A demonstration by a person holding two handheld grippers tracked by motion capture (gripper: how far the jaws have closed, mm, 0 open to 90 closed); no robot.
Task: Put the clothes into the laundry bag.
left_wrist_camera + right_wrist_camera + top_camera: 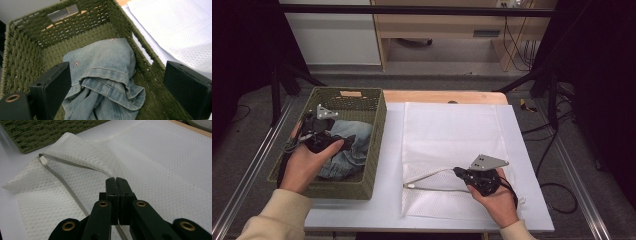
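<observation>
- Right gripper (116, 181): jaws pressed together, pinching the raised zipper edge of the white mesh bag (160, 167), which is spread flat on the table (389, 200).
- Left gripper (117, 82): jaws spread wide, held above the denim garment (107, 75).
- Garment is lying crumpled inside the green woven basket (25, 57), beside the bag.

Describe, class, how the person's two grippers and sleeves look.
Both the left gripper and the right gripper are black, each topped by a grey three-cornered plate with small holes. Brass-coloured rivets mark the linkages. Dark cables trail from each. The sleeves are cream.

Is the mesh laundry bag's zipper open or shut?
Open: mesh laundry bag mouth gapes; right gripper pinches the upper zipper edge, lifting it.
</observation>
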